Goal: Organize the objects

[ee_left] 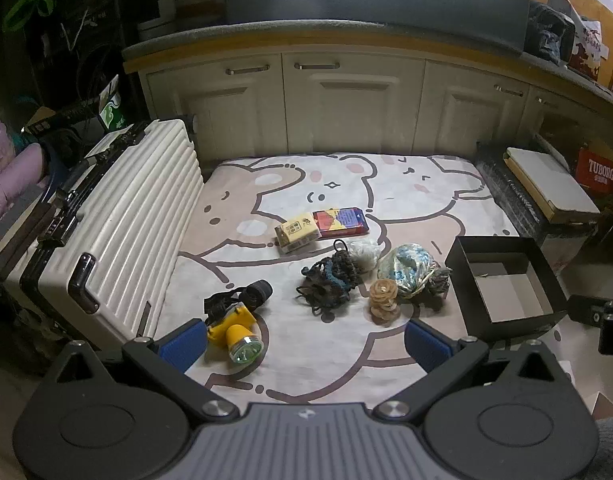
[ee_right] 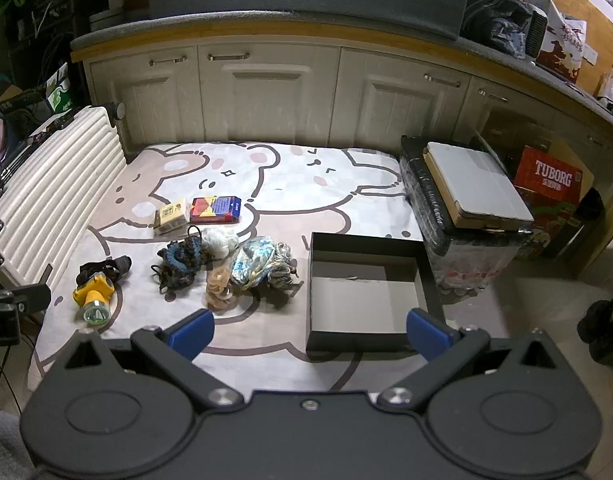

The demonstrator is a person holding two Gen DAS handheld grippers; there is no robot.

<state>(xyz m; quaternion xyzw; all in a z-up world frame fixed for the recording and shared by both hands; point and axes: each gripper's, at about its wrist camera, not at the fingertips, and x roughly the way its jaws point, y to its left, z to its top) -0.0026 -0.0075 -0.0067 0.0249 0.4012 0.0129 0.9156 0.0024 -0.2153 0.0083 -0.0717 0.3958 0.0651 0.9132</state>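
On a cartoon-bear mat (ee_left: pixel 406 200) (ee_right: pixel 326 200) lie a yellow headlamp (ee_left: pixel 236 330) (ee_right: pixel 93 294), a dark tangle of hair ties (ee_left: pixel 330 278) (ee_right: pixel 180 260), a white scrunchie (ee_left: pixel 362 254) (ee_right: pixel 220 242), a blue patterned pouch (ee_left: pixel 406 268) (ee_right: pixel 252 262), a tan carved piece (ee_left: pixel 382 298) (ee_right: pixel 219 284), a yellow box (ee_left: pixel 296 232) (ee_right: pixel 170 214) and a red-blue box (ee_left: pixel 340 222) (ee_right: pixel 216 209). An empty black box (ee_left: pixel 506 284) (ee_right: pixel 366 292) stands at the mat's right. My left gripper (ee_left: pixel 306 344) is open and empty, near the headlamp. My right gripper (ee_right: pixel 310 332) is open and empty before the black box.
A white ribbed suitcase (ee_left: pixel 114 232) (ee_right: pixel 46 180) lies along the mat's left edge. A wrapped black crate with a flat board on top (ee_left: pixel 546 188) (ee_right: pixel 466 200) stands right. Cream cabinets (ee_left: pixel 346 108) (ee_right: pixel 266 96) close the back. A red Tuborg carton (ee_right: pixel 550 184) stands far right.
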